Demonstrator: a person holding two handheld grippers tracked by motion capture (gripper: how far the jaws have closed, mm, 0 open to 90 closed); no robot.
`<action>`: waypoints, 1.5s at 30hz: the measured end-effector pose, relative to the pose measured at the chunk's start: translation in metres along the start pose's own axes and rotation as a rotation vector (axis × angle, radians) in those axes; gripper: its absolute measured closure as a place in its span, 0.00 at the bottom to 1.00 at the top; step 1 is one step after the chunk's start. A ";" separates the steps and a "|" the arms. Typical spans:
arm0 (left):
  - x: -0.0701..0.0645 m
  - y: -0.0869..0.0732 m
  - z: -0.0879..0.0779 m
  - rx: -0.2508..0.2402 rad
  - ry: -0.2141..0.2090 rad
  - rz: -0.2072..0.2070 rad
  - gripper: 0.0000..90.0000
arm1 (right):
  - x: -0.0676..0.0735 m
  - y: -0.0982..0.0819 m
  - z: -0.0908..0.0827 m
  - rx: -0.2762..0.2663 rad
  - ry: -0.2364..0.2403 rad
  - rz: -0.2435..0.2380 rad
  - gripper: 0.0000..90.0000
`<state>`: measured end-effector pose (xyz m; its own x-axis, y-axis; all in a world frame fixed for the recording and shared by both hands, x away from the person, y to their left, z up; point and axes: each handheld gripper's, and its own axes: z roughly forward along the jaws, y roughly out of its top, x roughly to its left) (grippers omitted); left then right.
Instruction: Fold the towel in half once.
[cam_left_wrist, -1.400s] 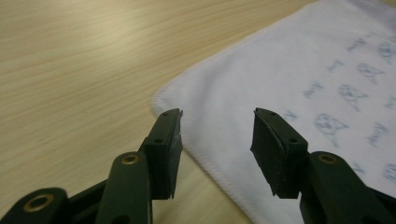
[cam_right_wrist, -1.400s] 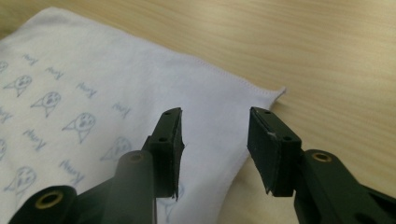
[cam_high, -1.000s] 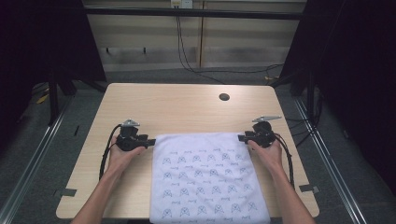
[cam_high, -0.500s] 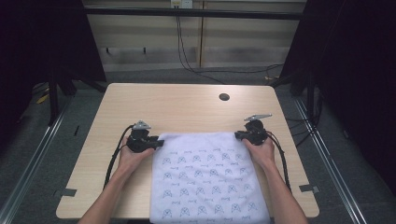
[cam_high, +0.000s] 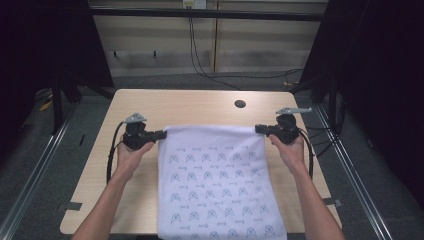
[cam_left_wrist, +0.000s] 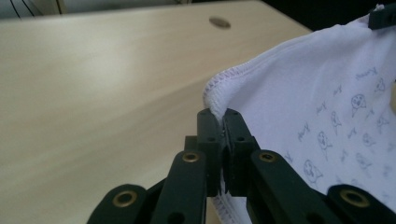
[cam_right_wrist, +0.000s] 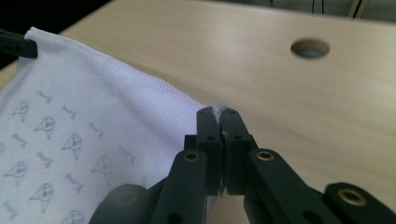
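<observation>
A white cloth (cam_high: 215, 180) printed with small grey figures hangs stretched between both grippers, its far edge lifted off the wooden table (cam_high: 190, 107). My left gripper (cam_high: 161, 134) has just closed and is shut on the cloth's far left corner (cam_left_wrist: 215, 95). My right gripper (cam_high: 260, 129) has likewise just closed and is shut on the far right corner (cam_right_wrist: 218, 110). In each gripper view the black jaws meet with the hemmed corner pinched between them. The cloth's near part (cam_high: 220, 220) drapes down toward the table's front edge.
A round cable hole (cam_high: 240, 104) lies in the table's far right part, seen as well in the right gripper view (cam_right_wrist: 310, 48). Metal rails run along the floor on both sides. Dark curtains and a wall with cables stand behind the table.
Both grippers closed on the cloth's far corners and rose, lifting the far edge off the table. The cloth went from lying flat to hanging taut between them.
</observation>
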<state>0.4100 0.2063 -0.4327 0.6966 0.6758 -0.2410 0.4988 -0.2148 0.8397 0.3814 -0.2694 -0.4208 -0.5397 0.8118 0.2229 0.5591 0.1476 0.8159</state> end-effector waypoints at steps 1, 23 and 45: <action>0.001 0.007 -0.003 -0.010 -0.001 -0.001 0.97 | 0.002 0.008 -0.004 -0.019 0.001 -0.001 0.98; -0.017 0.133 -0.056 -0.173 0.070 0.167 0.97 | 0.014 0.145 -0.057 -0.250 -0.001 -0.066 0.98; -0.117 -0.089 -0.060 0.221 -0.157 0.145 0.97 | 0.067 -0.087 -0.073 0.201 0.161 -0.069 0.98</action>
<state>0.2532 0.1883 -0.4496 0.8316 0.5129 -0.2129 0.4761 -0.4611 0.7488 0.2505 -0.2694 -0.4381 -0.6654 0.6977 0.2653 0.6224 0.3224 0.7132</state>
